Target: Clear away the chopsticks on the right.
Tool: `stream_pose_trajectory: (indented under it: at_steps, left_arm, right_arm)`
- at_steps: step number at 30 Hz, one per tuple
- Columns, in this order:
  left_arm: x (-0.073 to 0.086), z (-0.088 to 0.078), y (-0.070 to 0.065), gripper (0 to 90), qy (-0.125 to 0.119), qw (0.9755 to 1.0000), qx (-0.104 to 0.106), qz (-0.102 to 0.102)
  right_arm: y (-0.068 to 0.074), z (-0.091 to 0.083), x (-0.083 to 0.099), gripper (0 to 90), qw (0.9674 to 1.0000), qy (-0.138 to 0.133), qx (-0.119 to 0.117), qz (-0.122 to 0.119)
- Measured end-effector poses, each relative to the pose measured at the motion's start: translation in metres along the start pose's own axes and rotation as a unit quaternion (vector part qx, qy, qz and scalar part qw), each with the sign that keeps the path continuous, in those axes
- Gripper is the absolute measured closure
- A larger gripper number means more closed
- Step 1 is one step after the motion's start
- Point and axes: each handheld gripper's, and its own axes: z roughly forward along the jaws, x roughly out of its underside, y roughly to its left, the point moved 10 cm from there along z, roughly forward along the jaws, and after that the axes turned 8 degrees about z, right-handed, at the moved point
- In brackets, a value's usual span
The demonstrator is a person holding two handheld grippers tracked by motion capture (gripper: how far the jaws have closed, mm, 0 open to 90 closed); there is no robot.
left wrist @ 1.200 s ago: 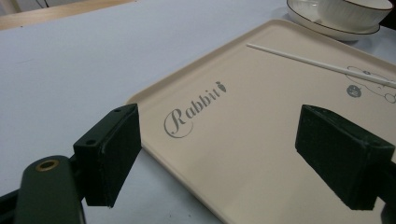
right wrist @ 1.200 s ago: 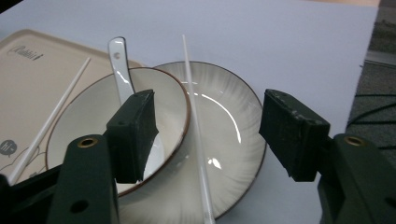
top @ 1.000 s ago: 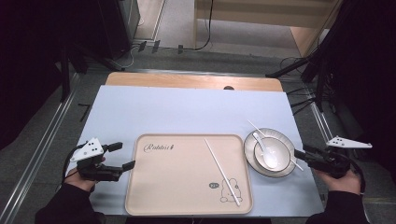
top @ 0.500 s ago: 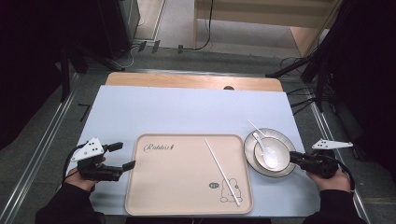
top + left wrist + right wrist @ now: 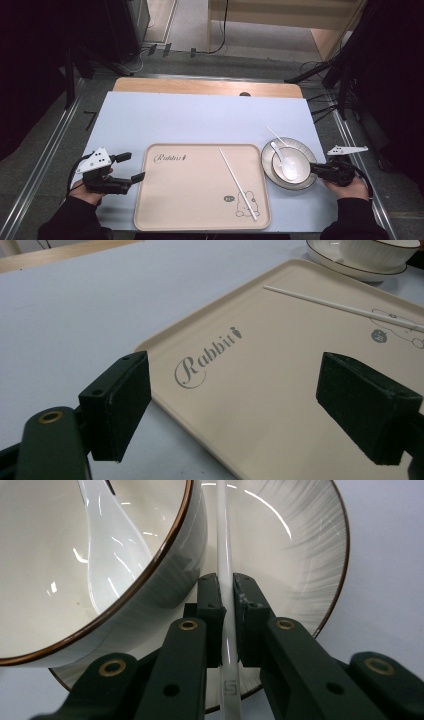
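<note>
A white chopstick (image 5: pixel 223 540) lies on a grey-rimmed plate (image 5: pixel 300 555) beside a white bowl (image 5: pixel 165 580) that holds a white spoon (image 5: pixel 110 555). My right gripper (image 5: pixel 226 587) has just been closing, and its pads now press on this chopstick from both sides. In the high view the right gripper (image 5: pixel 314 169) reaches the plate's (image 5: pixel 265 160) right edge. A second chopstick (image 5: pixel 237 182) rests on the beige tray (image 5: pixel 200 190). Left of the tray, my left gripper (image 5: pixel 131 166) is open with nothing between its fingers. The left gripper (image 5: pixel 245 405) faces the tray's (image 5: pixel 280 390) corner.
The tray and plate sit on a pale blue mat (image 5: pixel 200 120) over a wooden table (image 5: pixel 200 86). Metal rails run along both sides of the table. Cables cross the floor beyond the far edge.
My right gripper has moved left and down to the plate, and its jaws have closed onto the chopstick. The left gripper has stayed in place.
</note>
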Motion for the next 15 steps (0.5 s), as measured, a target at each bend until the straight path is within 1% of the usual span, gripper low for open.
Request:
stream_pose_trajectory:
  at_steps: [3, 5, 7, 8, 9, 11, 12, 15]
  left_arm:
    - [0.000, 0.000, 0.000, 14.9, 0.000, 1.0000, 0.000, 0.001]
    - [0.000, -0.001, 0.000, 14.9, -0.001, 1.0000, -0.001, 0.001]
    - [-0.001, -0.002, 0.000, 14.9, -0.002, 1.0000, -0.001, 0.001]
    - [-0.001, -0.002, 0.000, 14.9, -0.002, 1.0000, -0.001, 0.001]
    - [-0.001, -0.001, 0.001, 14.9, -0.002, 1.0000, -0.001, 0.002]
    - [-0.001, -0.001, 0.001, 14.9, -0.002, 1.0000, -0.002, 0.001]
    - [-0.001, -0.001, 0.000, 14.9, -0.002, 1.0000, -0.002, 0.001]
    - [-0.002, -0.002, 0.001, 14.9, -0.003, 1.0000, -0.003, -0.001]
  right_arm:
    - [0.001, -0.006, -0.003, 84.3, 0.9999, -0.008, -0.004, 0.011]
    - [0.002, -0.011, -0.007, 84.4, 0.9997, -0.020, -0.006, 0.016]
    - [0.001, -0.018, -0.008, 84.4, 0.9995, -0.024, 0.002, 0.019]
    - [0.001, -0.021, -0.009, 84.4, 0.9992, -0.026, 0.006, 0.028]
    - [0.001, -0.024, -0.011, 84.4, 0.9989, -0.029, 0.005, 0.036]
    - [0.001, -0.031, -0.013, 84.4, 0.9981, -0.032, 0.018, 0.050]
    - [0.003, -0.034, -0.016, 84.5, 0.9975, -0.036, 0.017, 0.059]
    - [0.007, -0.046, -0.023, 84.4, 0.9959, -0.051, 0.028, 0.069]
